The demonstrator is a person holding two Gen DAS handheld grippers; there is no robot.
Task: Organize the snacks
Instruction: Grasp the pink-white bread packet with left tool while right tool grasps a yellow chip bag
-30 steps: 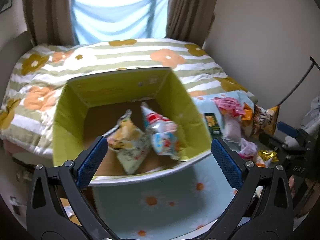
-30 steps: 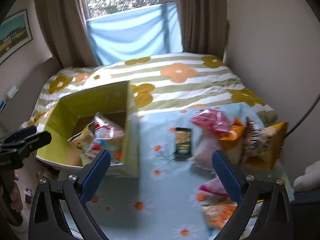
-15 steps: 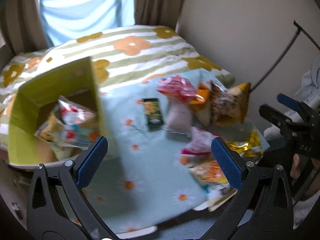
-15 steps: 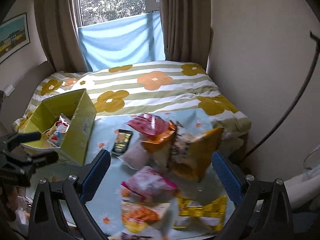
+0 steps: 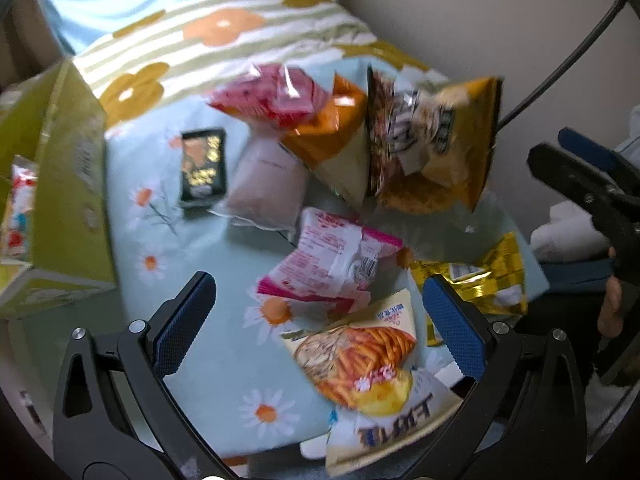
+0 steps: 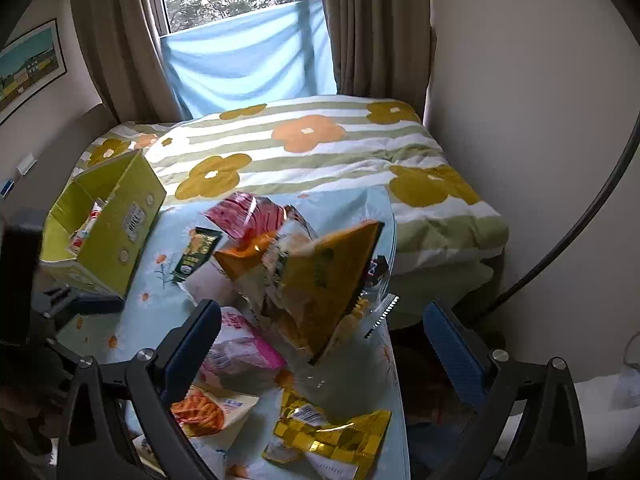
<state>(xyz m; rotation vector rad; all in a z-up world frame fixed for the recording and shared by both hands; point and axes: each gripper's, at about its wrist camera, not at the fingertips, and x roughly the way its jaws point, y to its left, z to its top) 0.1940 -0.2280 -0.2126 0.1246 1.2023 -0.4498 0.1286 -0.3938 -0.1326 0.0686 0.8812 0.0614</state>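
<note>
Yellow box [image 6: 108, 228], upper left, holds a red-white packet [image 6: 86, 226]. Both grippers, left gripper [image 5: 320, 320] and right gripper [image 6: 320, 344], are spread wide, empty; pink bag [image 5: 332, 260] sits between left's fingers.

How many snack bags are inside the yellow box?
1 shows in the yellow box: a red-and-white bag against its near wall. More may be hidden behind that wall.

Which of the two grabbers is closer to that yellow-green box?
Left. The left gripper hovers open over the snack pile, just right of the yellow-green box. The right gripper, also open, sits further right, by the gold checkered bag.
</note>
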